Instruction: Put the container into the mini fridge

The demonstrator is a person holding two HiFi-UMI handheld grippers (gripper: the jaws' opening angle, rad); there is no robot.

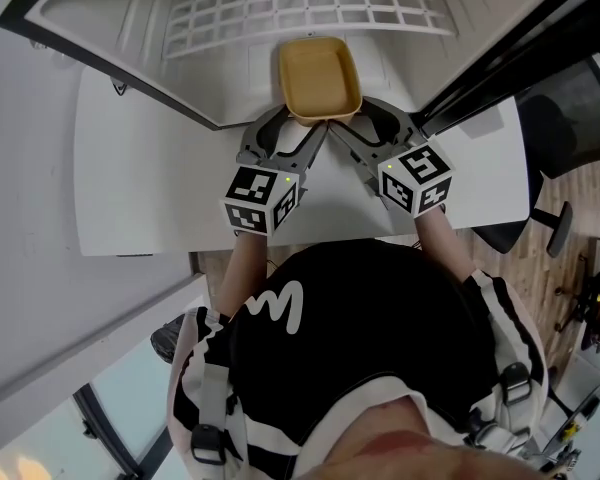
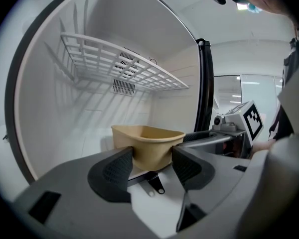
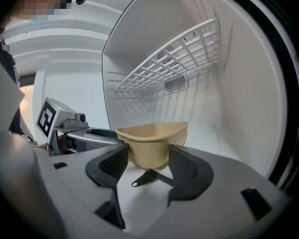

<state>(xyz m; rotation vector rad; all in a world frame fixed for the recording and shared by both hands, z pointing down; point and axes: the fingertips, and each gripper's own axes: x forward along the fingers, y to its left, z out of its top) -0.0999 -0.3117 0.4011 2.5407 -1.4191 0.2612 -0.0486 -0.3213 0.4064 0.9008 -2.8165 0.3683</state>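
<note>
A tan open container [image 1: 320, 76] sits at the mouth of the white mini fridge [image 1: 110, 28], below its wire shelf [image 1: 300, 8]. My left gripper [image 1: 295, 128] closes on the container's near left corner, and my right gripper [image 1: 365, 126] on its near right corner. In the left gripper view the container [image 2: 147, 143] fills the gap between the left gripper's [image 2: 152, 161] dark pads. In the right gripper view the container [image 3: 152, 141] is likewise wedged between the right gripper's [image 3: 147, 161] pads. Whether the container's base rests on the fridge floor I cannot tell.
The fridge stands on a white table [image 1: 140, 188]. Its open door with a black seal [image 1: 510, 58] angles off to the right. A wire shelf [image 2: 124, 63] spans the upper interior. A black office chair [image 1: 570, 118] stands on the wooden floor at the right.
</note>
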